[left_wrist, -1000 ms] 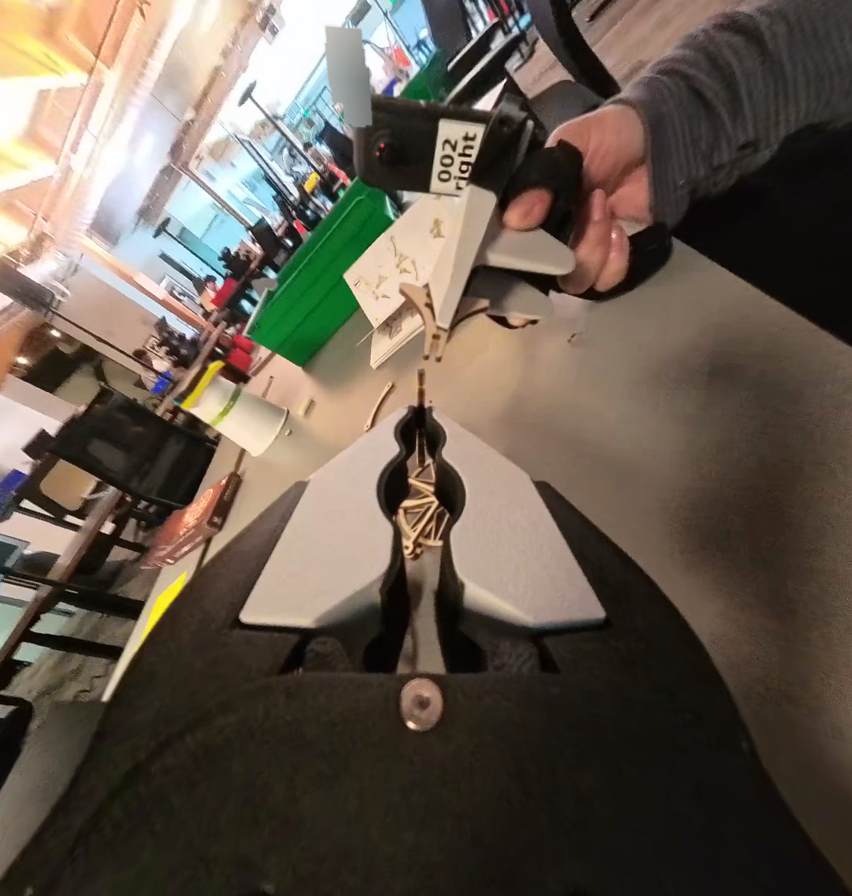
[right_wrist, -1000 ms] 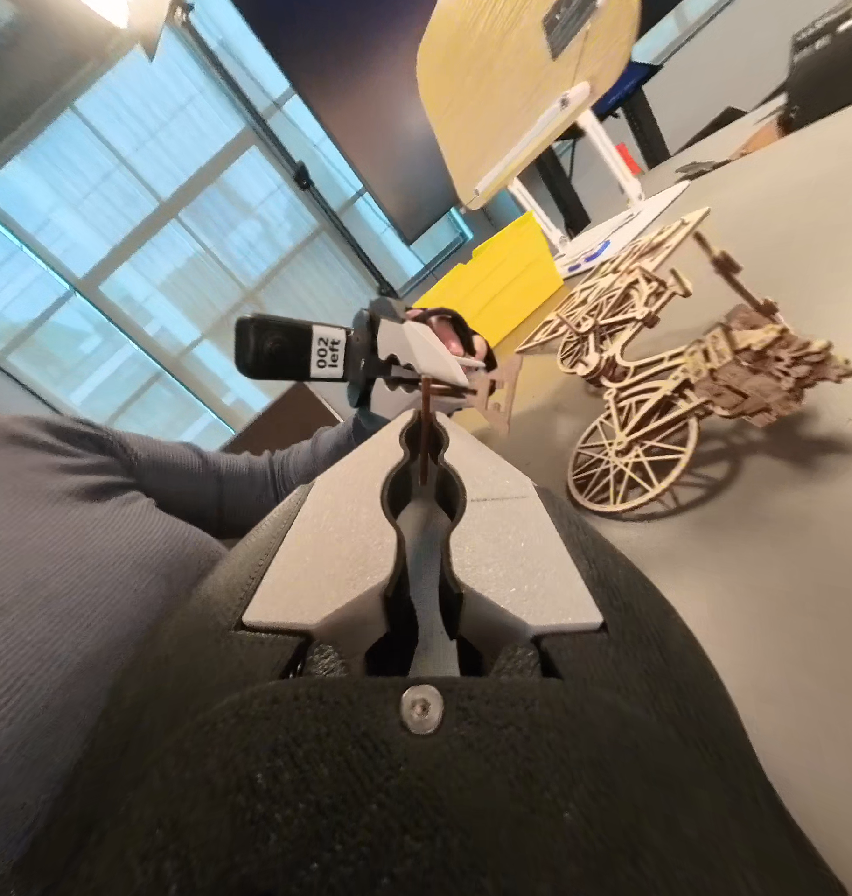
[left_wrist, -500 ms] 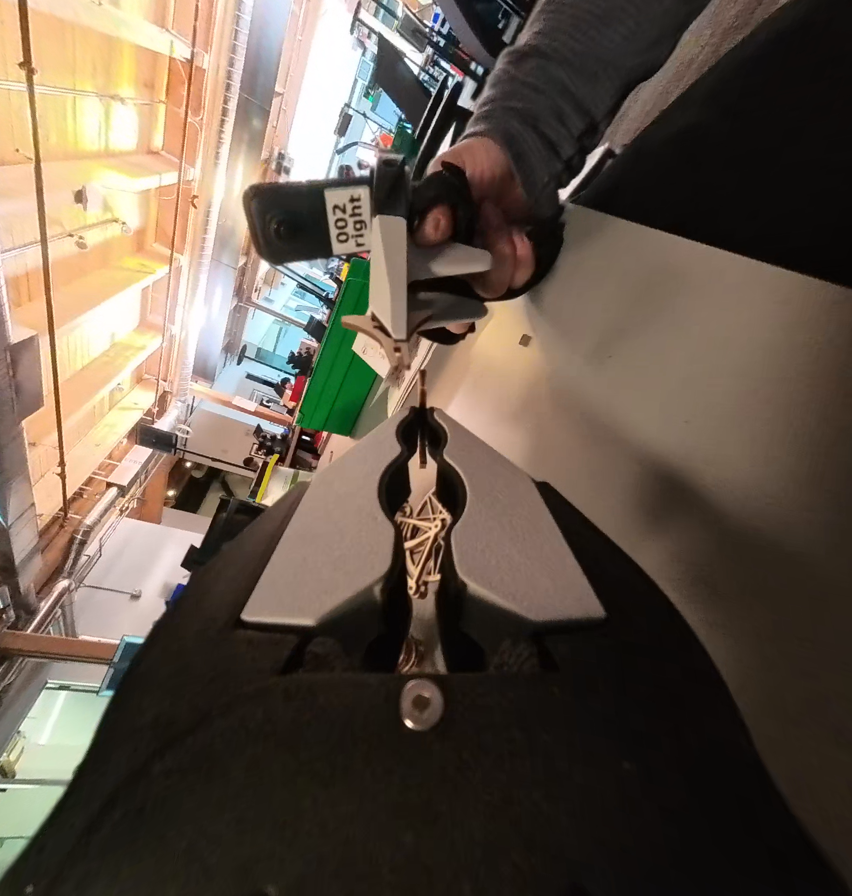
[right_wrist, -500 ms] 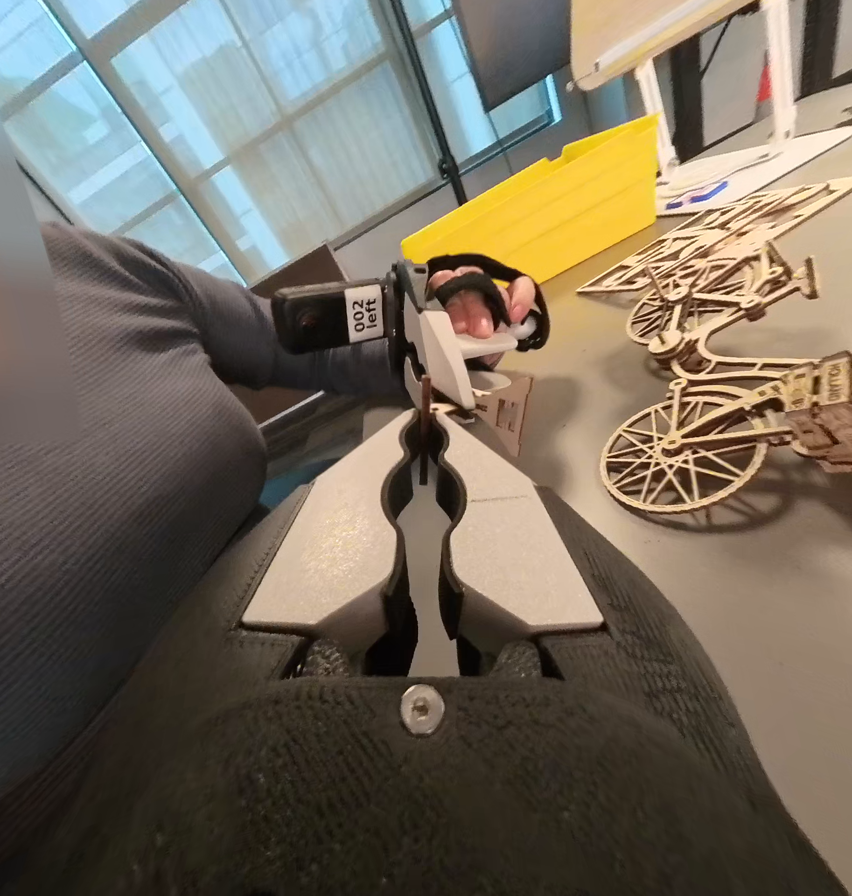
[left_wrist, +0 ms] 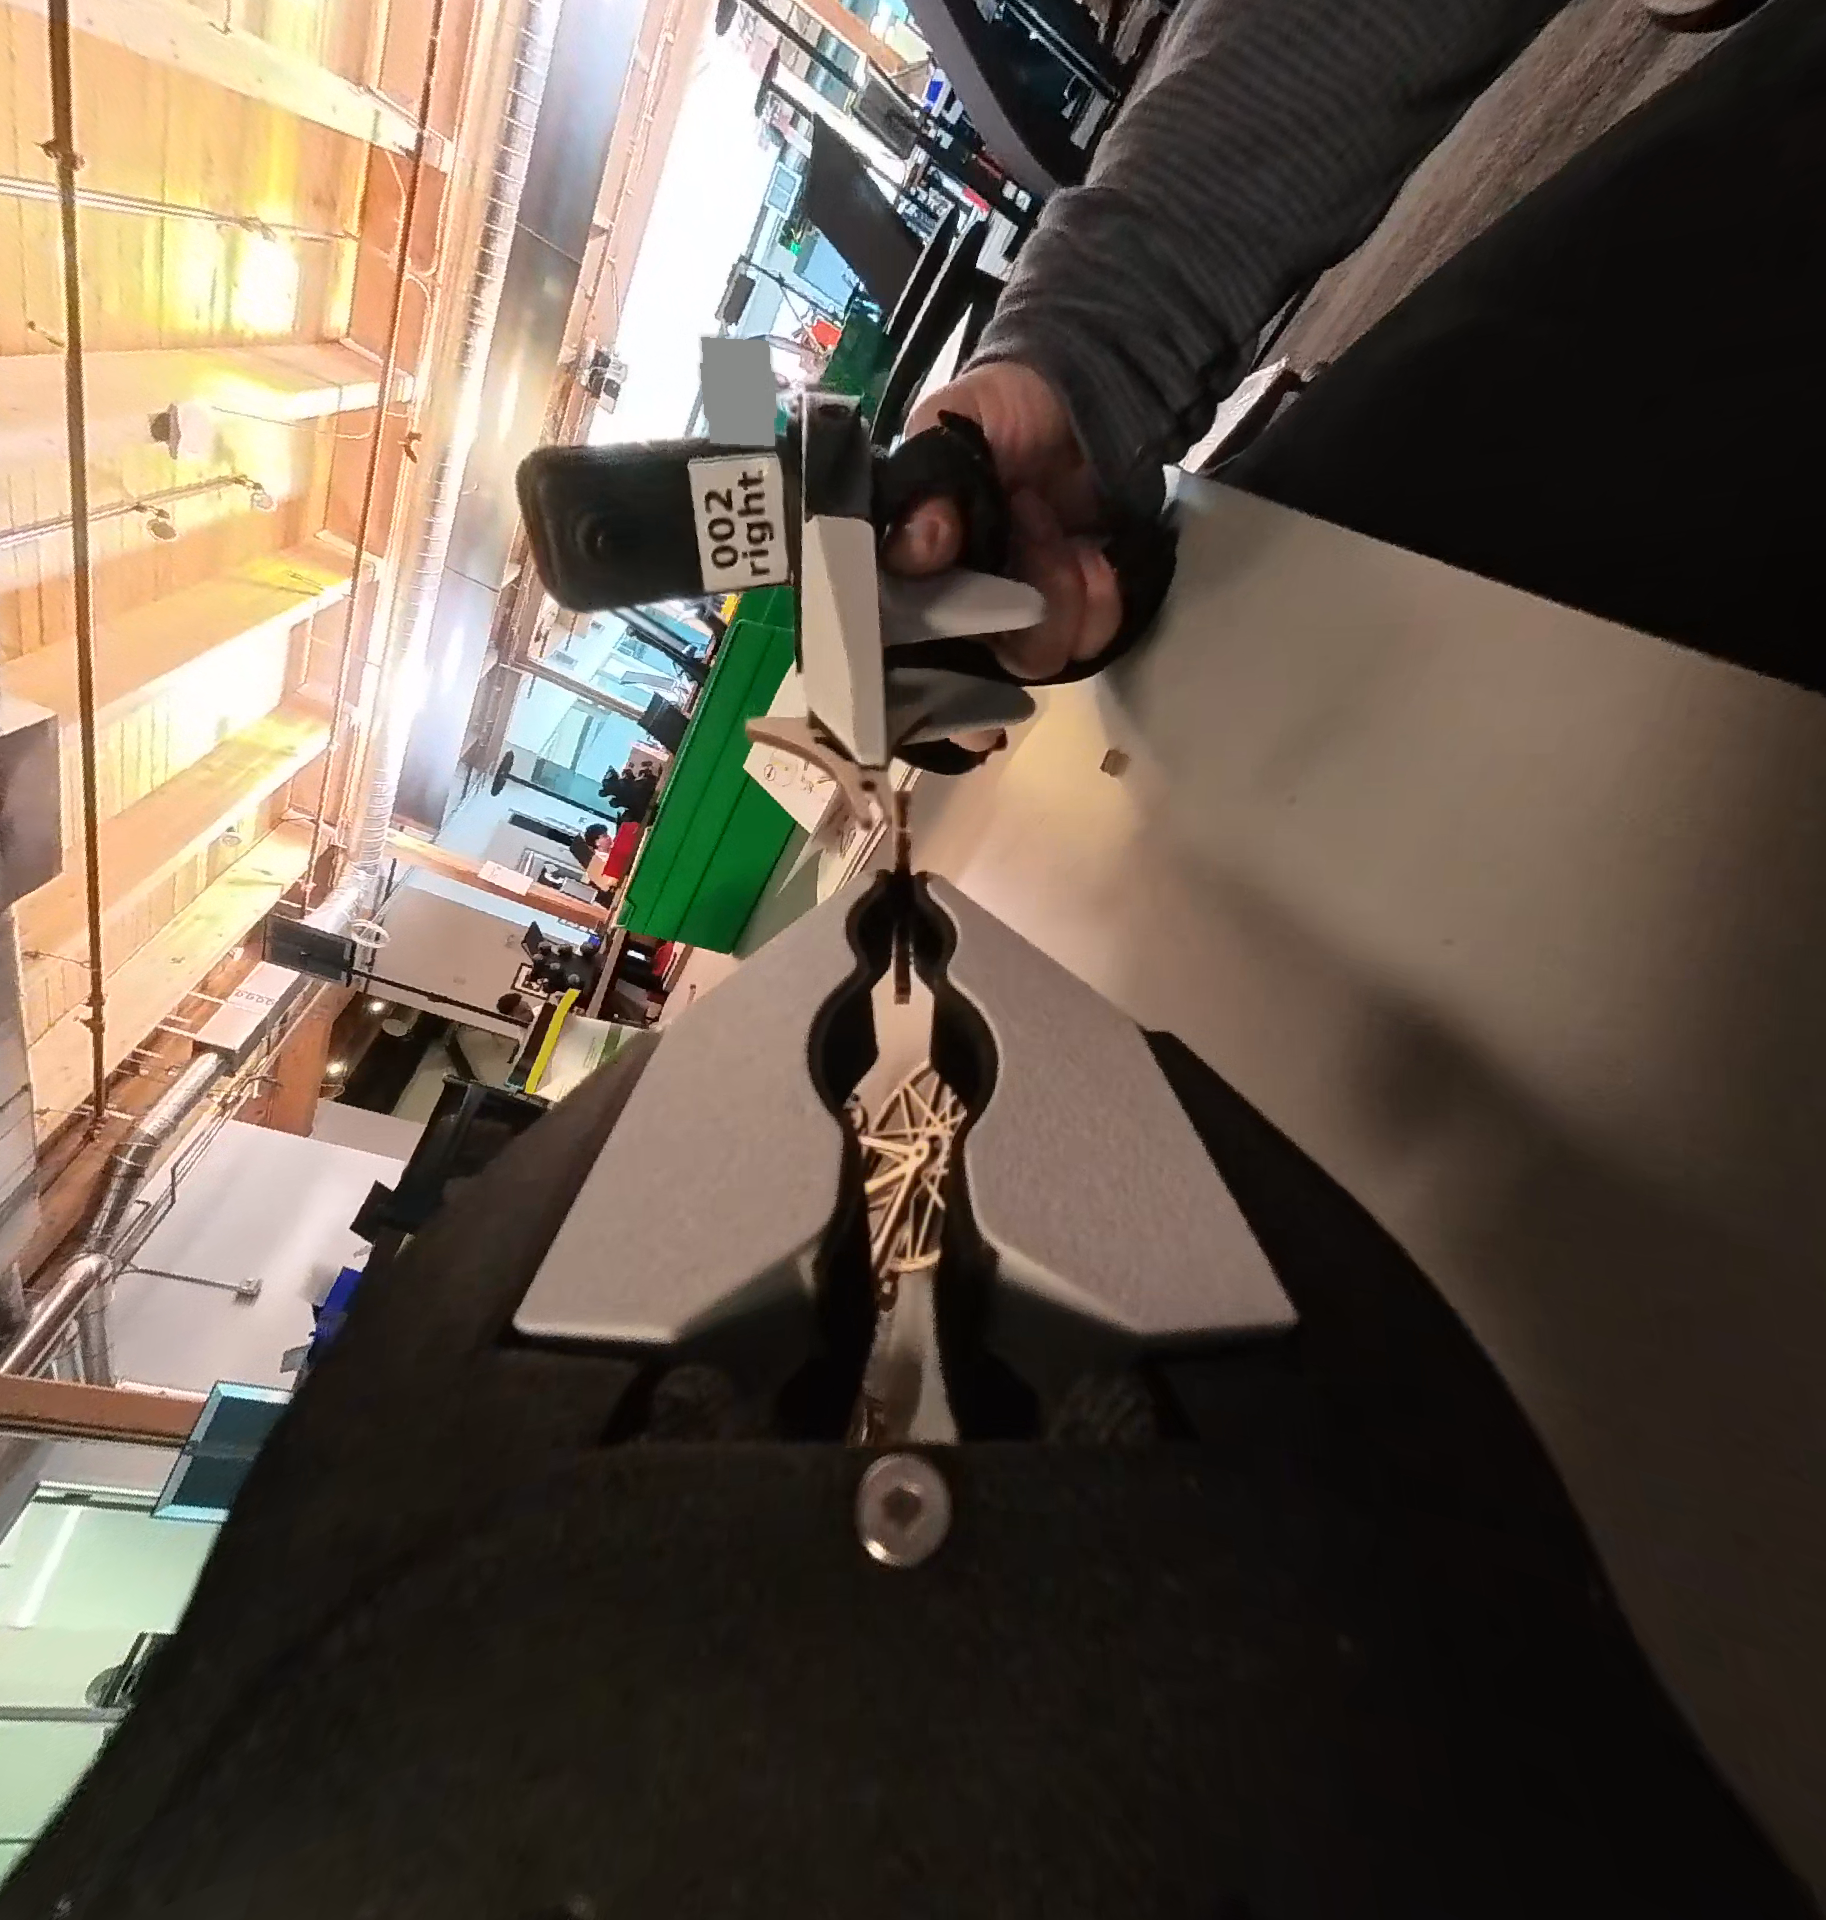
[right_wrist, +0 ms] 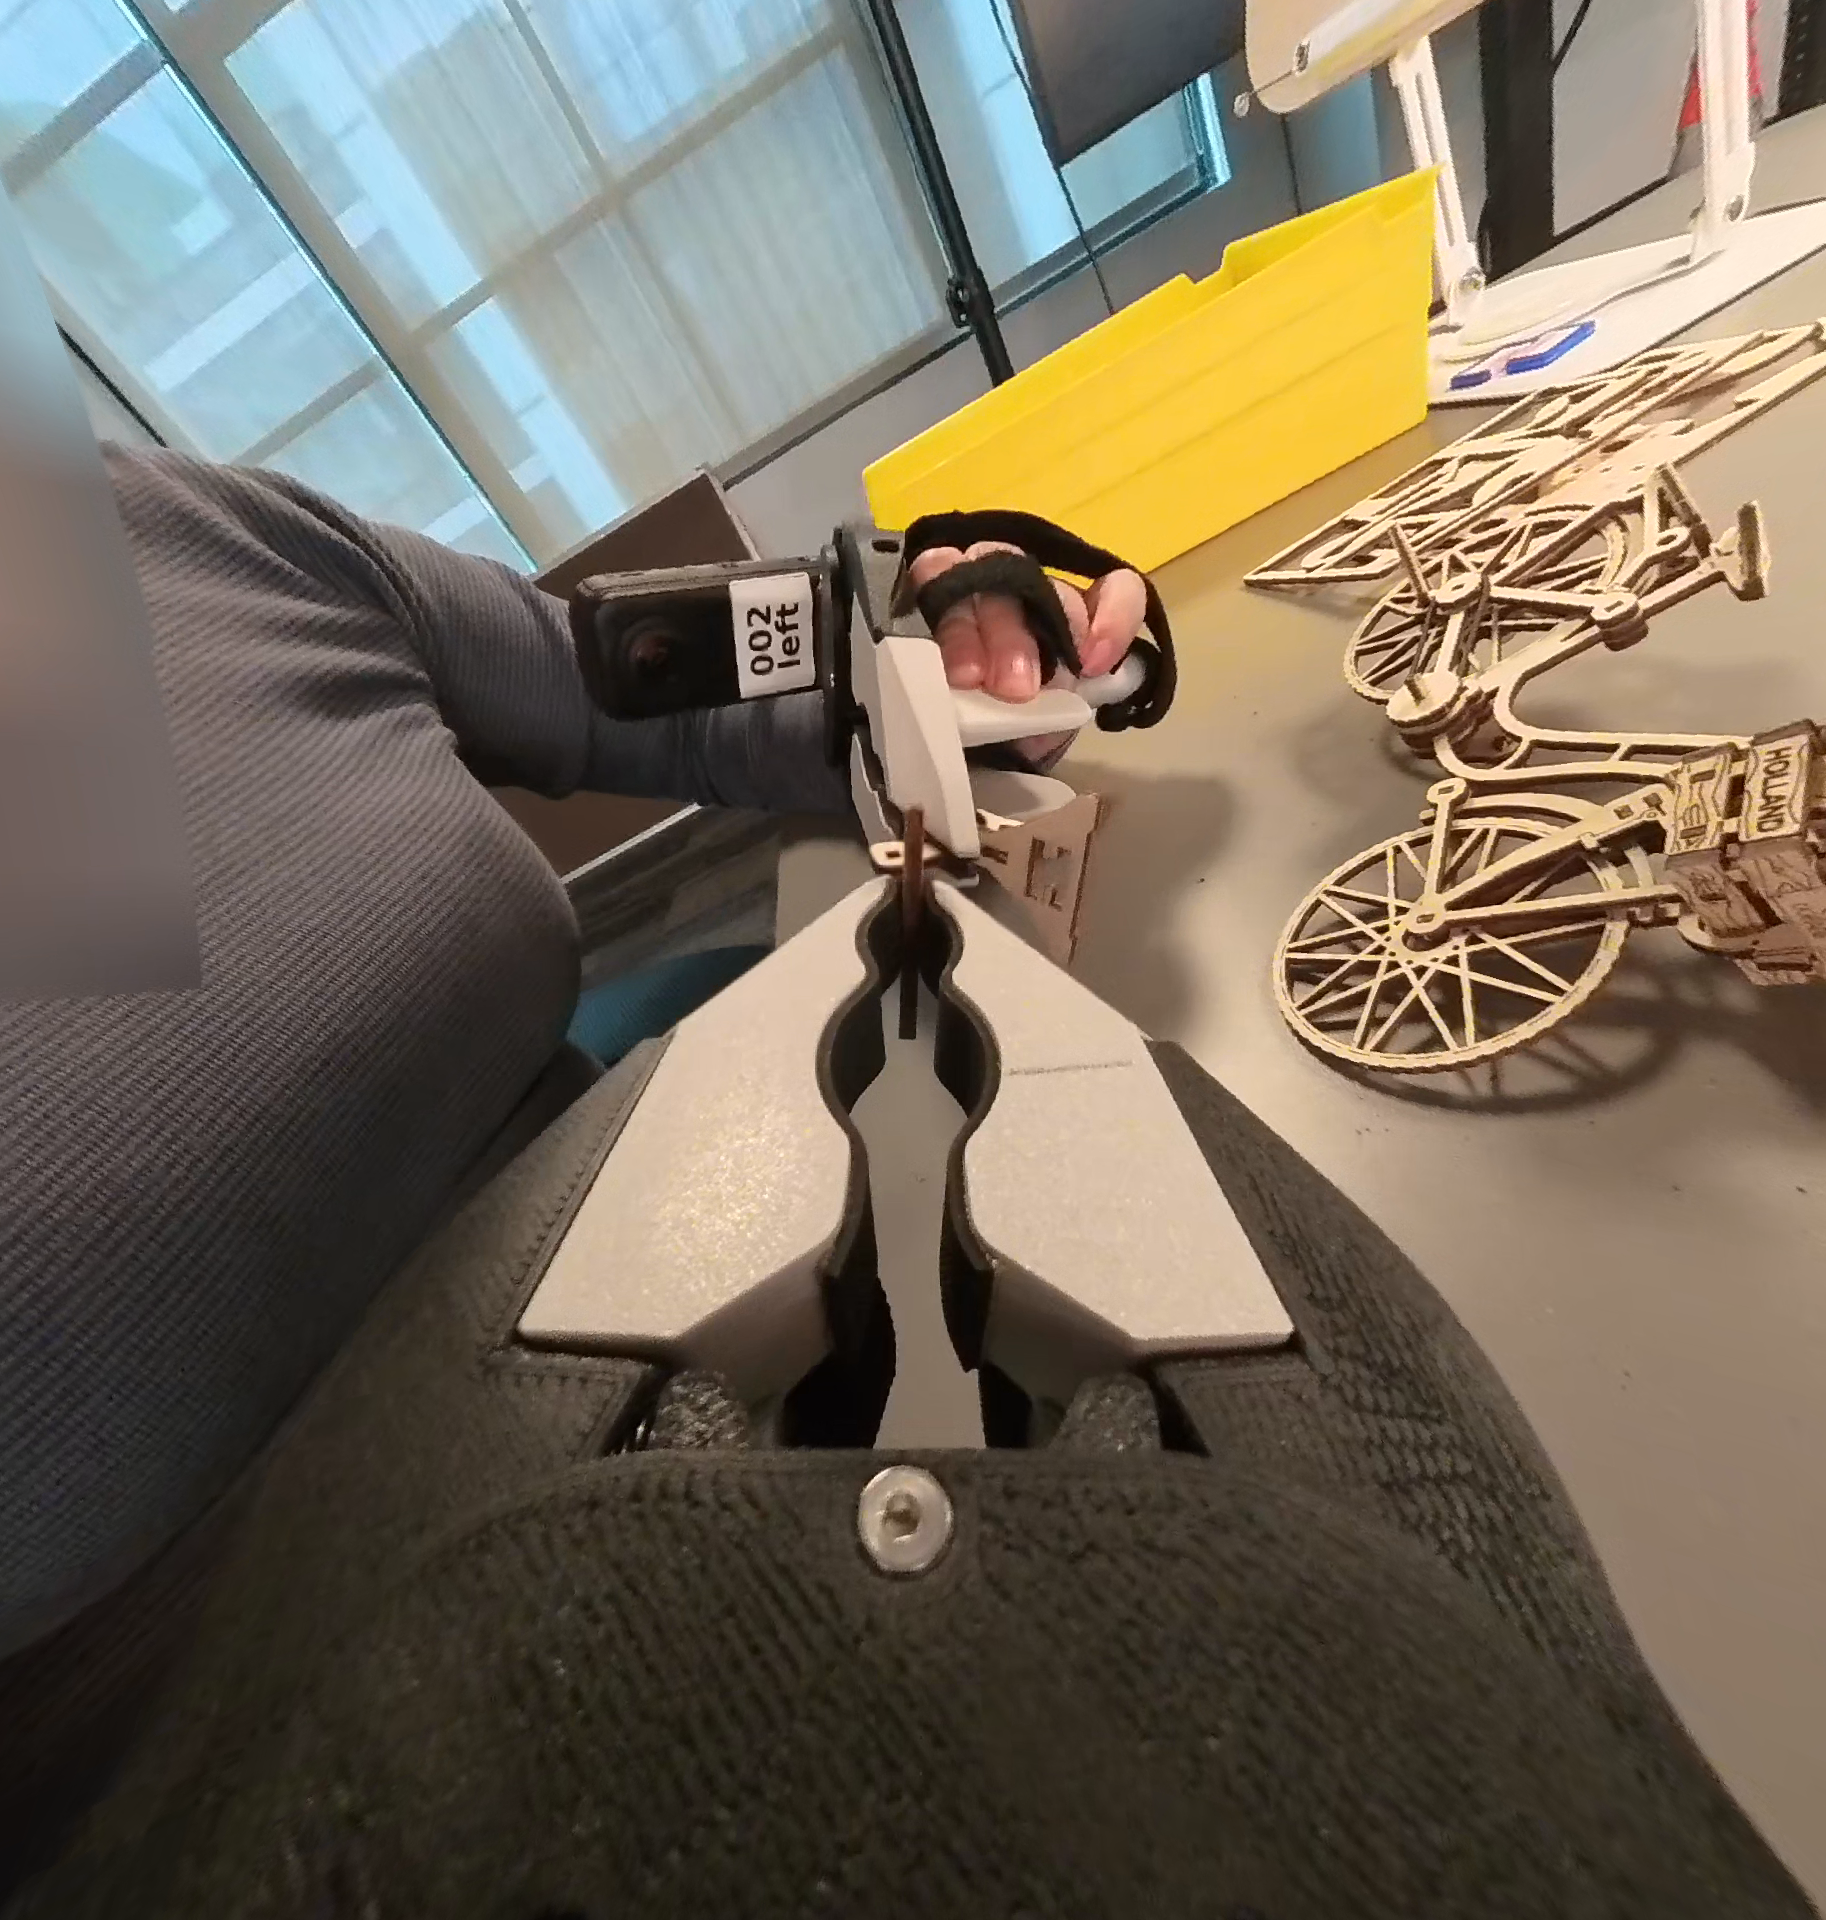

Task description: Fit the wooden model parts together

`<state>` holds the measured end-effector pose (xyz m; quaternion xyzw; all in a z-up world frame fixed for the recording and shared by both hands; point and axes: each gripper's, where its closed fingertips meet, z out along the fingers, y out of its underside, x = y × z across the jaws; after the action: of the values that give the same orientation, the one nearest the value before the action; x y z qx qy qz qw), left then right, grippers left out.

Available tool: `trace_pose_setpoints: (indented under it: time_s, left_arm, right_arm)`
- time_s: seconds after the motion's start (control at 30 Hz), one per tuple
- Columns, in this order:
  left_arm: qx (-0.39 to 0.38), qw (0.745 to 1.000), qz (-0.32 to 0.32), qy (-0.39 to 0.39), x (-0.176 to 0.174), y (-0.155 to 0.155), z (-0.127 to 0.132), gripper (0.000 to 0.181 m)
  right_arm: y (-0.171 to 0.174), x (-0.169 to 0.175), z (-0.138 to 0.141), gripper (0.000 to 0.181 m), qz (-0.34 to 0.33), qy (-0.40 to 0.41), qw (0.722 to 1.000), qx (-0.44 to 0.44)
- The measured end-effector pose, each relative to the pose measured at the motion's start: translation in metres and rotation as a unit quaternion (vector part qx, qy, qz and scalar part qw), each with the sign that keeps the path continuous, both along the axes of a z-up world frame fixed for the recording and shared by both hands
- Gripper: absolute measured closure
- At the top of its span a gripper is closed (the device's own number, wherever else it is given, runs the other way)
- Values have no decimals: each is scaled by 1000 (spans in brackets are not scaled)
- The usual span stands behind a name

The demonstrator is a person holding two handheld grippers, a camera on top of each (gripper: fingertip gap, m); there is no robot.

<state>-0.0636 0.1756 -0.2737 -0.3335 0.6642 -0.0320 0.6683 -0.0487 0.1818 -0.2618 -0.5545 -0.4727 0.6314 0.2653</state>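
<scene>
My left gripper (left_wrist: pixel 901 883) is shut on a thin flat wooden part (left_wrist: pixel 901 940), seen edge-on. In the right wrist view this part (right_wrist: pixel 1049 883) is a tan plate with cut slots, held by the left gripper (right_wrist: pixel 950 868) above the grey table (right_wrist: pixel 1511 1299). My right gripper (right_wrist: pixel 911 894) is shut on a thin dark-edged wooden part (right_wrist: pixel 909 935). In the left wrist view the right gripper (left_wrist: pixel 867 774) holds this curved pale part (left_wrist: pixel 784 732). The two parts' tips nearly meet; I cannot tell if they touch.
A wooden bicycle model (right_wrist: pixel 1491 914) lies on the table to the right, with a cut-out wooden sheet (right_wrist: pixel 1511 468) and a yellow bin (right_wrist: pixel 1200 416) behind it. A green bin (left_wrist: pixel 722 821) stands at the far end. Wheel spokes (left_wrist: pixel 909 1153) show through the left fingers' gap.
Both grippers have turned and come closer together, each still holding its part. The bicycle model now sits lower and to the right in the right wrist view.
</scene>
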Motion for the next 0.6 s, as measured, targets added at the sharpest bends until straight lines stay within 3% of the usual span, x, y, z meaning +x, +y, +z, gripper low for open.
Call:
trace_pose_setpoints:
  time_s: [0.6]
  left_arm:
    - [5, 1000, -2, -9, 4, -1, 3, 181]
  right_arm:
    - [-5, 1, 2, 181, 23, 9, 1000, -12]
